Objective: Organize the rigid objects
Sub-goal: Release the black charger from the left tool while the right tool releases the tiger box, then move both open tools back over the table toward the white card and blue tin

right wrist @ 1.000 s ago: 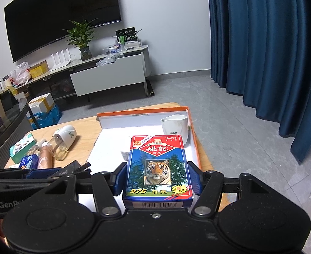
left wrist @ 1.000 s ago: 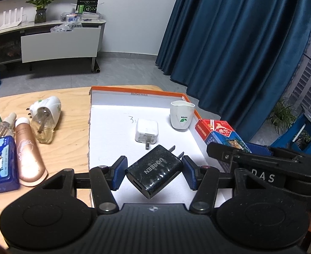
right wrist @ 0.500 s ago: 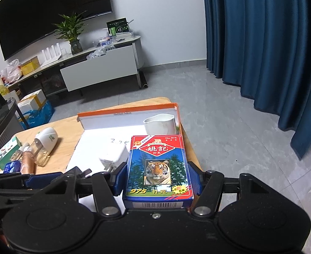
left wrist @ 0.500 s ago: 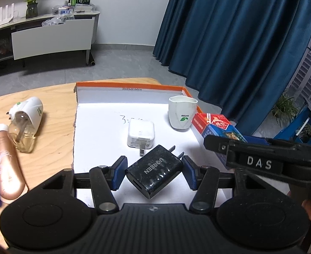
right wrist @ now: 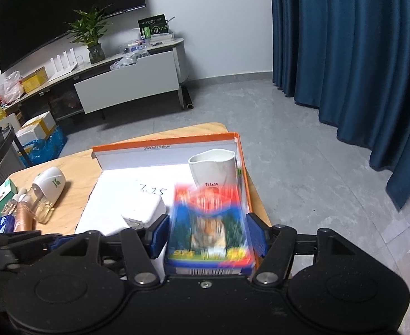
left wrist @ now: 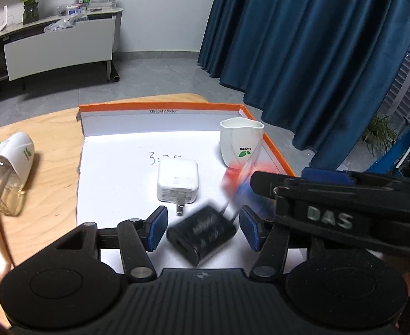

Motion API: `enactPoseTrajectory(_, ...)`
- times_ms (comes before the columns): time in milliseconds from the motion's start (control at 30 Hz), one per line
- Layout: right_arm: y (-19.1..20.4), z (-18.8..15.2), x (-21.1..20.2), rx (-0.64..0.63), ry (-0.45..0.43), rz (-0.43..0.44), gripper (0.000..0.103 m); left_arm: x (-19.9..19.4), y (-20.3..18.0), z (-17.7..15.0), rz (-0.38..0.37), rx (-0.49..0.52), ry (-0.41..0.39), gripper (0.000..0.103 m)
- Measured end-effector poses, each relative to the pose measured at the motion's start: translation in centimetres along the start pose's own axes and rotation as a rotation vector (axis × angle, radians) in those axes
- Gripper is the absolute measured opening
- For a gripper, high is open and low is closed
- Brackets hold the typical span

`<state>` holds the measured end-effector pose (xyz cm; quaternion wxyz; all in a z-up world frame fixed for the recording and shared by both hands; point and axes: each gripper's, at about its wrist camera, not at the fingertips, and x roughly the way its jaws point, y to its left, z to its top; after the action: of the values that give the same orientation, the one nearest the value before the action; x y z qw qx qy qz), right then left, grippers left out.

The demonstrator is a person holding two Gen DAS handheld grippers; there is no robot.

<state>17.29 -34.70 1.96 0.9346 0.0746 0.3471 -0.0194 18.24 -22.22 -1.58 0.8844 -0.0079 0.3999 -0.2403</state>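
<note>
The left gripper [left wrist: 201, 230] hangs over the orange-rimmed white tray [left wrist: 272, 146] on the wooden table [left wrist: 51, 145], its jaws opening; the black charger [left wrist: 200, 234], blurred, sits between the blue pads with a gap on each side, just in front of the white charger [left wrist: 178, 180]. The right gripper [right wrist: 207, 237] is beside it at the tray's right edge, jaws also opening, and the blurred tiger-print card box [right wrist: 209, 223] lies between its pads, free of them. A white cup [left wrist: 241, 142] stands upright in the tray's far right corner.
</note>
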Motion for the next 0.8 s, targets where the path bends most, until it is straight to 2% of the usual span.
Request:
enactPoseTrajectory(33, 0.0, 0.1, -0.3, -0.003, -0.008, 0.000, 0.080, 0.0, 0.0, 0.0, -0.002, -0.005, 0.000, 0.069)
enactPoseTrajectory(167, 0.1, 0.2, -1.3, -0.009, -0.028, -0.017, 0.081, -1.0, 0.2, -0.1, 0.019, -0.016, -0.007, 0.079)
enactPoseTrajectory(233, 0.1, 0.3, -1.7, 0.011, -0.030, -0.015, 0.083, -1.6, 0.4, 0.0, 0.047, -0.026, -0.006, 0.092)
enactPoseTrajectory(300, 0.2, 0.3, -2.3, 0.024, -0.038, -0.008, 0.085, -2.4, 0.7, 0.0, 0.073, -0.033, -0.003, 0.101)
enactPoseTrajectory(533, 1.8, -0.1, -4.1, 0.016, -0.051, -0.017, 0.096, -5.3, 2.4, -0.7, 0.172, -0.068, 0.008, 0.103)
enactPoseTrajectory(800, 4.7, -1.2, -4.8, -0.023, -0.009, 0.025, 0.096, -8.6, 6.4, -3.0, 0.248, -0.170, 0.019, 0.103)
